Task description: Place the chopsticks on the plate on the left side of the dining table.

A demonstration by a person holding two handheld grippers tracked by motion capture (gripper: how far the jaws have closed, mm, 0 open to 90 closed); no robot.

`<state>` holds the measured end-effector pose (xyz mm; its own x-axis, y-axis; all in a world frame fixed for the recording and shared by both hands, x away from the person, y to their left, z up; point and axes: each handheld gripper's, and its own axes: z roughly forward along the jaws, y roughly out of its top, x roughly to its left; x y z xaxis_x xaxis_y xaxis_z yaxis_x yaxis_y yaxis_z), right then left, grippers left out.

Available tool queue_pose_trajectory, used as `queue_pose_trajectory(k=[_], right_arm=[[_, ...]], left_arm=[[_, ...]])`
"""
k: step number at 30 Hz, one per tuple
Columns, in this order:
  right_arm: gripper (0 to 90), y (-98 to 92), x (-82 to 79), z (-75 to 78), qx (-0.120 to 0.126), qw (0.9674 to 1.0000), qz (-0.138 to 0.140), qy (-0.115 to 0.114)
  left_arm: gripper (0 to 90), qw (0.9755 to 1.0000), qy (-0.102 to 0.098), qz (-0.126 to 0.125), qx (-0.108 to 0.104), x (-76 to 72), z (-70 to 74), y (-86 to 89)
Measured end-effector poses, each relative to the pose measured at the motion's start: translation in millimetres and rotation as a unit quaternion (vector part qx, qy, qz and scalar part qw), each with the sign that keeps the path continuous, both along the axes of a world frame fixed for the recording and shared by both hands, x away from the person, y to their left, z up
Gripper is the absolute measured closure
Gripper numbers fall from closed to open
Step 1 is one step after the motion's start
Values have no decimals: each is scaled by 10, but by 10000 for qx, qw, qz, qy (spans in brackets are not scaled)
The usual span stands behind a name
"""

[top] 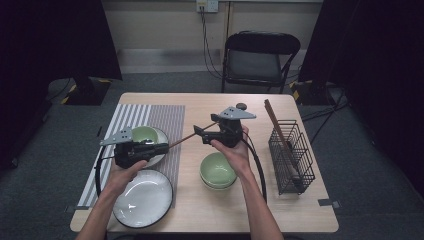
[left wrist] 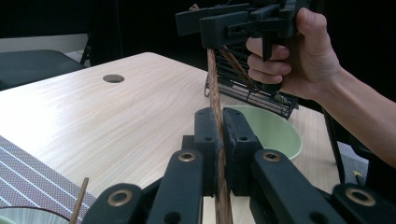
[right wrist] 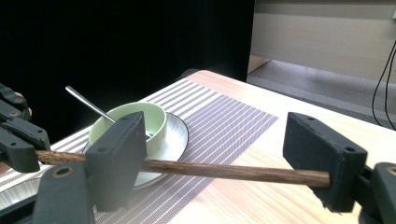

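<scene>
1. Passing a chopstick (top: pixel 192 135) hand to hand, judging by the hold: the left gripper (left wrist: pixel 218 140) has its fingers pressed together on one end, keeping it level above the surface (top: pixel 240 210).
2. The right gripper (right wrist: pixel 224 158) has fingers spread, the chopstick lying between them, its far end touching one pad; no pinch yet.
3. Below the right fingers sits a green bowl (top: pixel 218 170); beyond them a wire rack (top: pixel 292 160).
4. Behind stands a chair (top: pixel 260 60).

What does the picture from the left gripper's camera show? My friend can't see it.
The left gripper pinches a brown chopstick between its black jaws. The chopstick's far end runs up to the right gripper, held in a hand above a green bowl on the wooden table.
</scene>
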<state>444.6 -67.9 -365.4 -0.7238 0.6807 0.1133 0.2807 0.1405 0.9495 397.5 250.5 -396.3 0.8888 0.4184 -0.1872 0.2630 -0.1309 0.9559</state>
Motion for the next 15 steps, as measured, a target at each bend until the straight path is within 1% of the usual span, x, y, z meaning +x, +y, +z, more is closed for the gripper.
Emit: queue_pose_trajectory(k=[1, 2, 6, 8, 12, 13, 15], right_arm=[[213, -1, 4, -6, -13, 10000, -11, 10], [212, -4, 8, -12, -28, 10000, -24, 22], [209, -14, 18, -44, -34, 10000, -46, 51], [216, -22, 25, -47, -46, 10000, -54, 58], [215, -42, 33, -39, -90, 9999, -67, 30], [214, -47, 34, -40, -109, 9999, -78, 34], [211, -69, 35, -49, -120, 9999, -97, 74]], left_arm=[[853, 10000, 5, 23, 31, 0, 2, 6], [853, 10000, -7, -6, -28, 6, -3, 7], [853, 10000, 41, 28, -25, 5, -5, 18], [853, 10000, 24, 45, -1, 11, -6, 23], [853, 10000, 16, 47, -30, 10, -7, 13], [853, 10000, 23, 44, -70, 6, -5, 10], [853, 10000, 11, 27, -60, 5, 0, 11]])
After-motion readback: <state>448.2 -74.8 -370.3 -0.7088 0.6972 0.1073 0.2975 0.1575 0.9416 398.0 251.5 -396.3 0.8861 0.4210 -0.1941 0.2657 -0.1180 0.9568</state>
